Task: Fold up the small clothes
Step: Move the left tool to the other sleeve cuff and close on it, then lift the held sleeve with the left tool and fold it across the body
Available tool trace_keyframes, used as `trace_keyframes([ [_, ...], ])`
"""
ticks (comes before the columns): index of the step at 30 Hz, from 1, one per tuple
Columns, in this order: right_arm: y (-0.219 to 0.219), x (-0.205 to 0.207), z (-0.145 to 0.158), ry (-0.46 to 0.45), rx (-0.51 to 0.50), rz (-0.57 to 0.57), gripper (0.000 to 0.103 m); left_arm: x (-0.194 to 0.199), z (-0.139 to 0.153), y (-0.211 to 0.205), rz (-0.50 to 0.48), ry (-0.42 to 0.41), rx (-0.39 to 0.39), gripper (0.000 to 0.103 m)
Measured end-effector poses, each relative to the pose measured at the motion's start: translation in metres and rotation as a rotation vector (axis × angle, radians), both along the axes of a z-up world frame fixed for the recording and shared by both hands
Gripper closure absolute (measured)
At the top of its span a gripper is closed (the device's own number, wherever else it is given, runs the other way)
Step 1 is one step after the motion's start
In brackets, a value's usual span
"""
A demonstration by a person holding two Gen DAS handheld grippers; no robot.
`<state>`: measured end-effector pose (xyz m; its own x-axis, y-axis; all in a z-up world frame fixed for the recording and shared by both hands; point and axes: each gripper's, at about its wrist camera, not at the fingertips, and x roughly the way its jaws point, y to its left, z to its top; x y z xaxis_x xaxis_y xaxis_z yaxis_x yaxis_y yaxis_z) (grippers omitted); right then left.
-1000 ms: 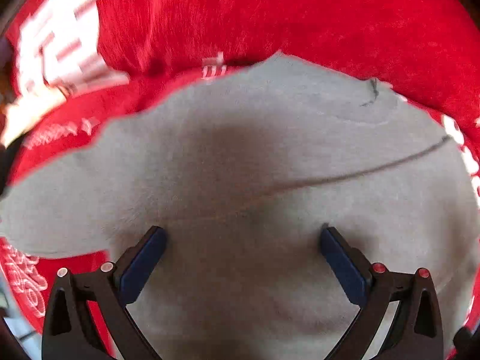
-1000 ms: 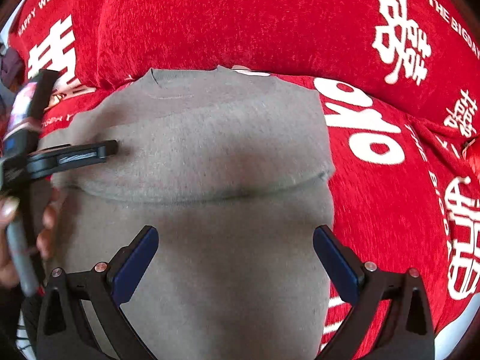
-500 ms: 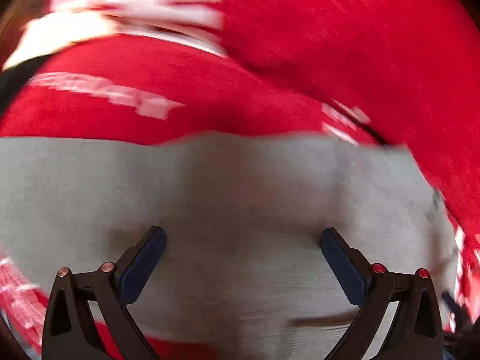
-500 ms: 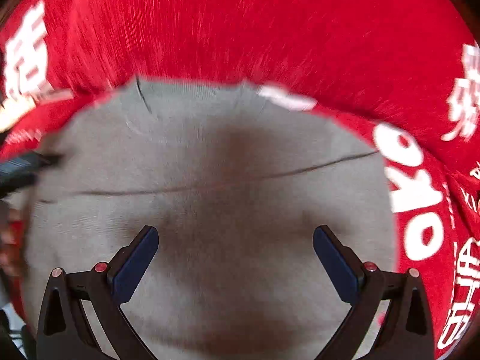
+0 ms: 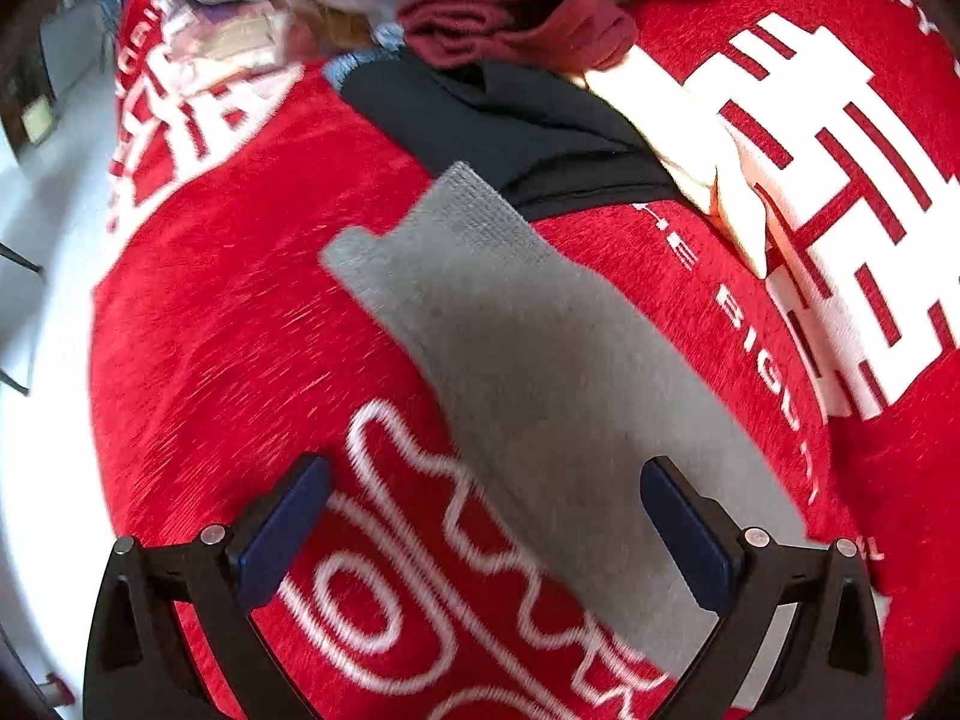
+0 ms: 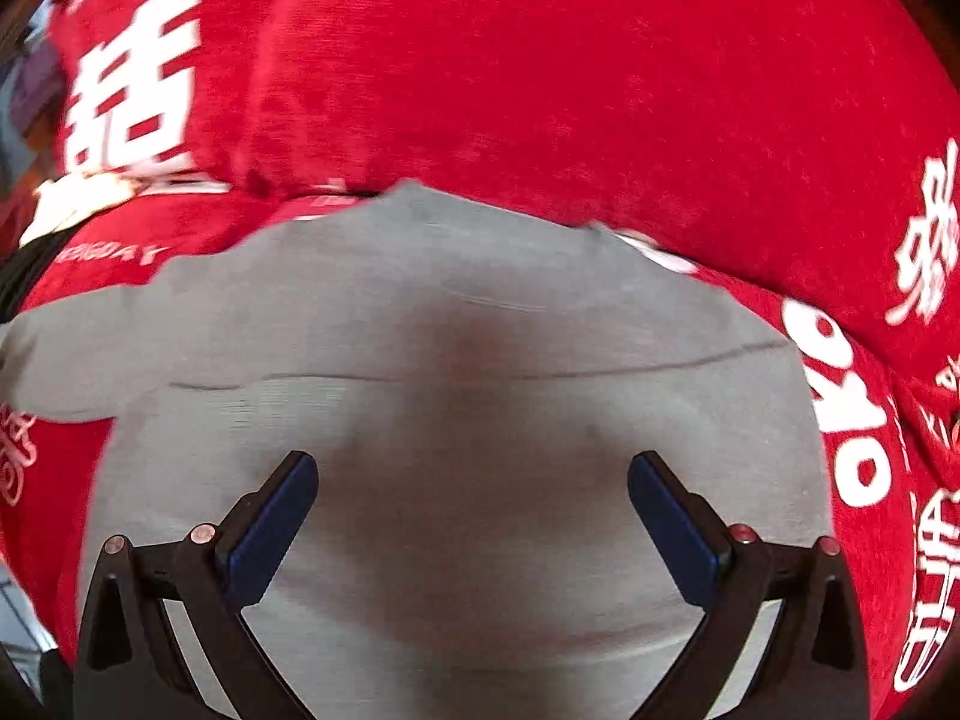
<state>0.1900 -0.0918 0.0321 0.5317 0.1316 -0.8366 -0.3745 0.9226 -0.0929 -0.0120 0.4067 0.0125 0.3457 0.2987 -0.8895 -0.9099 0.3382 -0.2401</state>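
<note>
Grey garment point(image 6: 456, 420) flat on red cloth point(image 6: 540, 90), left claw point(image 5: 486, 534) and right claw point(image 6: 474, 528) wide apart, empty.

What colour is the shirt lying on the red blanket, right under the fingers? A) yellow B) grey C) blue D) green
B: the shirt spread flat on the red blanket under the open right gripper is grey.
</note>
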Motion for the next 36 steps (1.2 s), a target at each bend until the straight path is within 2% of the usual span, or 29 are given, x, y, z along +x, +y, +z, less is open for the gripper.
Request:
trace_keyframes([
  [4,0.032,-0.015,0.006,-0.007,-0.011,0.065,0.0,0.019,-0.001,0.019,0.005,0.038,0.067,0.0],
  [8,0.059,-0.02,0.017,-0.036,-0.032,0.117,0.0,0.048,-0.002,0.027,-0.062,0.127,0.132,0.0],
  [10,0.076,-0.018,0.016,-0.033,-0.041,0.131,0.0,0.053,-0.004,0.026,-0.08,0.155,0.16,0.005],
  [11,0.087,-0.015,0.015,-0.03,-0.045,0.14,0.0,0.052,-0.001,0.025,-0.078,0.148,0.187,0.025],
  [12,0.096,-0.013,0.013,-0.025,-0.047,0.149,0.0,0.053,0.002,0.024,-0.077,0.137,0.208,0.052],
  [13,0.108,-0.011,0.008,-0.014,-0.051,0.159,0.0,0.05,0.005,0.024,-0.089,0.109,0.203,0.06],
  [14,0.118,-0.008,0.003,0.0,-0.054,0.164,0.0,0.049,0.006,0.025,-0.098,0.092,0.191,0.074],
  [15,0.126,-0.006,-0.001,0.009,-0.057,0.167,0.0,0.048,0.006,0.027,-0.107,0.074,0.178,0.08],
  [20,0.165,-0.005,-0.025,0.029,-0.093,0.19,0.0,0.021,0.012,0.035,-0.096,-0.06,0.077,0.087],
  [24,0.194,0.002,-0.032,-0.015,-0.17,0.212,0.0,0.005,0.011,0.037,-0.084,-0.122,0.037,0.087],
  [29,0.227,0.024,-0.056,0.034,-0.272,0.098,0.0,-0.008,0.02,0.032,-0.095,-0.185,0.039,0.087],
  [33,0.273,-0.009,-0.067,0.03,-0.264,0.198,0.0,-0.015,0.026,0.03,-0.099,-0.206,0.041,0.087],
  [35,0.296,-0.036,-0.06,-0.008,-0.24,0.256,0.002,-0.016,0.028,0.029,-0.102,-0.202,0.051,0.087],
  [36,0.303,-0.045,-0.055,0.004,-0.195,0.301,0.002,-0.017,0.028,0.029,-0.101,-0.207,0.044,0.087],
])
